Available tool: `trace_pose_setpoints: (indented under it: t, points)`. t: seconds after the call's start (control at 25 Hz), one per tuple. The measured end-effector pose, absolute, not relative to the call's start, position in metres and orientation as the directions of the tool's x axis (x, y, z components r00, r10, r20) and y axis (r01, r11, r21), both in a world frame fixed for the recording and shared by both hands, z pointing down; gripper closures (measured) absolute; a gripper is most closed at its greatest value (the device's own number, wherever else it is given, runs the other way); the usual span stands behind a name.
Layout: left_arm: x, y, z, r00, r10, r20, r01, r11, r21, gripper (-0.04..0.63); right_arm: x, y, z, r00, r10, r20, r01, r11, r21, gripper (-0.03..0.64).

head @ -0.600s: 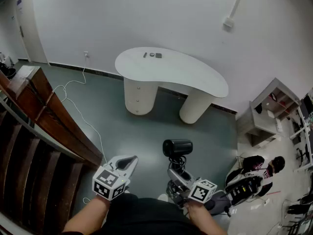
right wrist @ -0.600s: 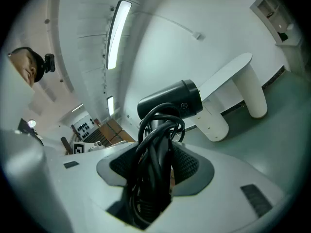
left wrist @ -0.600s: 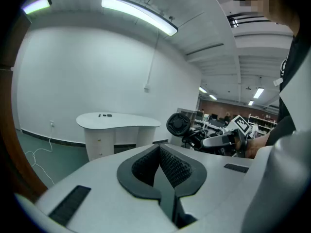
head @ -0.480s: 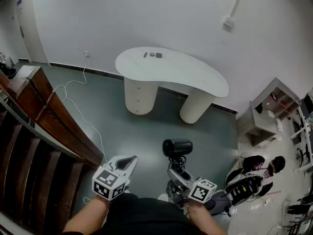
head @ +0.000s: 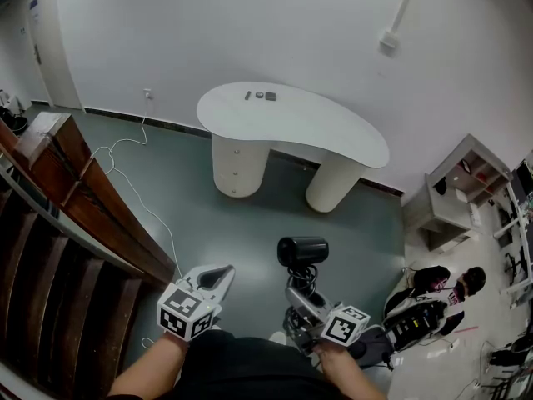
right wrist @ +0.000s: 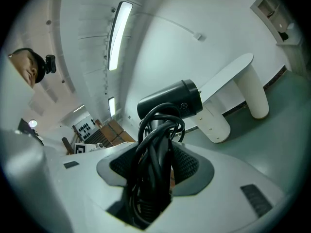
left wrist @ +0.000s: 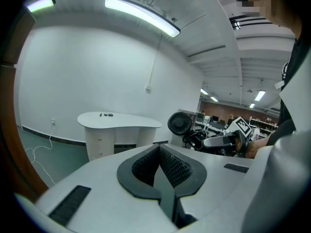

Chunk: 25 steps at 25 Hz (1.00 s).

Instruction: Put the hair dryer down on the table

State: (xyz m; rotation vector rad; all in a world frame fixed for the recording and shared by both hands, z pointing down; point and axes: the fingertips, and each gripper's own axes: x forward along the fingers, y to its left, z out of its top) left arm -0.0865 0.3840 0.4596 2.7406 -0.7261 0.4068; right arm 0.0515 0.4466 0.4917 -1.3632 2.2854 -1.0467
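The black hair dryer [head: 301, 251] stands upright in my right gripper [head: 303, 297], low in the head view, over the grey floor. In the right gripper view its barrel [right wrist: 170, 102] points sideways and its cord is coiled round the handle between the pads; the right gripper [right wrist: 155, 165] is shut on that handle and cord. My left gripper [head: 215, 275] is beside it to the left, jaws together and empty [left wrist: 160, 168]. The white curved table [head: 291, 127] stands well ahead by the wall, also seen in the left gripper view [left wrist: 121, 119].
Three small dark items [head: 260, 94] lie at the table's far edge. A wooden staircase rail [head: 75, 194] runs along the left, with a white cable [head: 137, 194] trailing on the floor. A white shelf unit [head: 454, 194] and a seated person [head: 441, 283] are at the right.
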Motion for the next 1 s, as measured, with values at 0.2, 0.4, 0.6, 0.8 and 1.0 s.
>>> trace_pose_setpoints:
  t: [0.2,0.4,0.6,0.8,1.0]
  points:
    - [-0.094,0.378,0.468,0.832,-0.425,0.356,-0.513,-0.834,0.203,0.578,0.047,0.442,0.484,-0.513,-0.858,0.028,-0.555,0.307,-0.773,0.419]
    - [-0.104,0.371,0.476,0.834,-0.41,0.37,-0.508,-0.832,0.222,0.578,0.036,0.437,0.48,-0.523,-0.852,0.005,-0.542,0.328,-0.773,0.419]
    - [-0.121,0.359,0.477,0.842,-0.394,0.367,-0.493,-0.84,0.228,0.578,0.015,0.428,0.484,-0.518,-0.856,0.005,-0.524,0.312,-0.793,0.419]
    - [-0.145,0.352,0.481,0.853,-0.368,0.371,-0.471,-0.849,0.24,0.578,-0.01,0.423,0.49,-0.5,-0.865,0.028,-0.526,0.278,-0.804,0.419]
    - [-0.168,0.345,0.495,0.855,-0.337,0.394,-0.455,-0.852,0.26,0.578,-0.037,0.416,0.495,-0.489,-0.871,0.041,-0.523,0.255,-0.813,0.419]
